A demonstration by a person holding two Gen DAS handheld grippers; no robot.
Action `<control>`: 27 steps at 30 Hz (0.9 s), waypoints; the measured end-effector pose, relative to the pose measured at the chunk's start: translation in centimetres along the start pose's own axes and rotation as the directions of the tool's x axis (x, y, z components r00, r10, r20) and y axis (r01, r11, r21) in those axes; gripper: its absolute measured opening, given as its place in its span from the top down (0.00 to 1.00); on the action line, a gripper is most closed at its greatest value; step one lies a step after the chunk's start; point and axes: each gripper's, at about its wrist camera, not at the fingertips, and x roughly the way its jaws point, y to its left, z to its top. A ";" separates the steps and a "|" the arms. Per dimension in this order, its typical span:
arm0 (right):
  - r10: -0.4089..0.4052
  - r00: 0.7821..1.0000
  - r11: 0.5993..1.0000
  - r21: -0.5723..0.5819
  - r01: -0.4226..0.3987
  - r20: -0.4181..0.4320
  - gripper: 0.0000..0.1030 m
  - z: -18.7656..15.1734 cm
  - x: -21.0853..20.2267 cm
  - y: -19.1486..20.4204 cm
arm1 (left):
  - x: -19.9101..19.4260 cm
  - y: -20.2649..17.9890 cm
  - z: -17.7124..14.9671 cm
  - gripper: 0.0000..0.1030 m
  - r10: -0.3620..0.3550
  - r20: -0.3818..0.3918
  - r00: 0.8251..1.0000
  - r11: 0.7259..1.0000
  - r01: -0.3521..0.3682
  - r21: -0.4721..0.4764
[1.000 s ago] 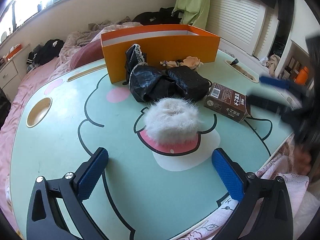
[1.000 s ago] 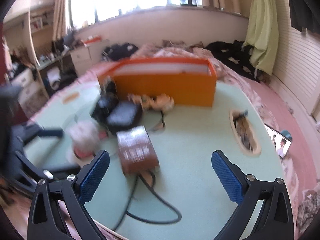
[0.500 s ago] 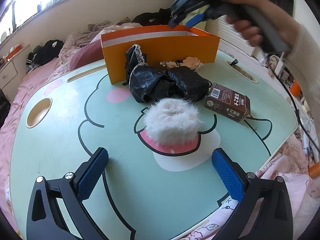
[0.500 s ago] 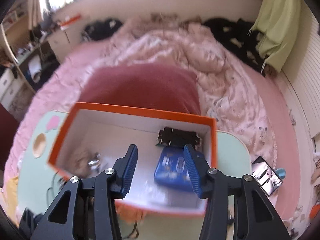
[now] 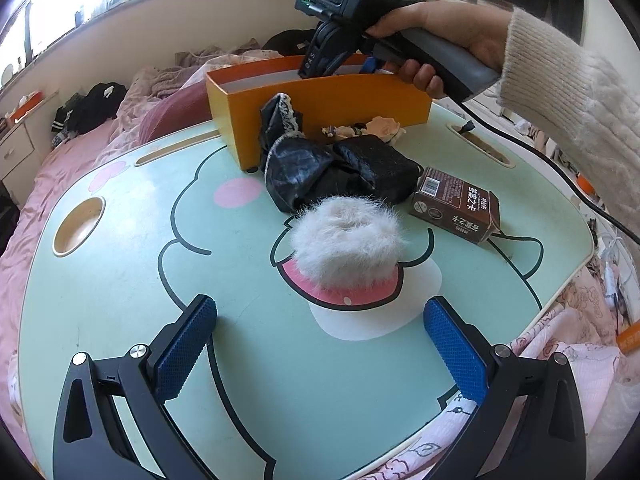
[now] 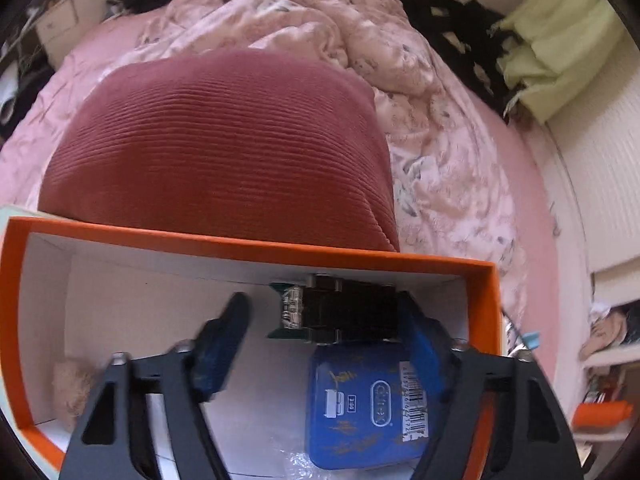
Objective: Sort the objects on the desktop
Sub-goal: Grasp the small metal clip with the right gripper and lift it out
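R hand-held gripper (image 6: 320,344) opening over orange box (image 6: 256,246), nothing gripped; L hand-held gripper (image 5: 320,344) wide open; 1 carton (image 5: 456,210).

Bright window daylight, fisheye warp, slight blur

We see a matt orange cardboard box (image 5: 320,108), a fluffy white fur puff (image 5: 348,240) at its six o'clock, crinkled glossy black bags (image 5: 304,172), and a ribbed cloth cushion (image 6: 216,148).

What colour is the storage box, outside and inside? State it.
Orange outside, white inside: the storage box shows both best in the right wrist view.
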 end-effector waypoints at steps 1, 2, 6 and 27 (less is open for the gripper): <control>0.047 0.999 0.999 0.002 -0.047 0.004 0.42 -0.2 -0.3 -0.1 | 0.0 0.0 0.0 0.00 -0.001 0.001 1.000 1.000 0.001 0.000; 0.084 0.996 0.996 0.003 -0.084 0.008 0.42 -0.3 -0.5 -0.1 | 0.0 0.0 0.1 0.00 -0.001 0.002 1.000 1.000 0.001 0.000; 0.128 0.989 0.992 0.014 -0.129 0.073 0.57 -0.6 -2.1 -0.5 | 0.1 -0.1 0.2 0.00 -0.001 0.002 1.000 1.000 0.001 0.002; 0.502 0.757 0.805 0.092 -0.585 0.418 0.80 -11.3 -12.8 -9.2 | 0.0 0.1 0.1 0.00 -0.009 0.002 1.000 1.000 0.009 0.005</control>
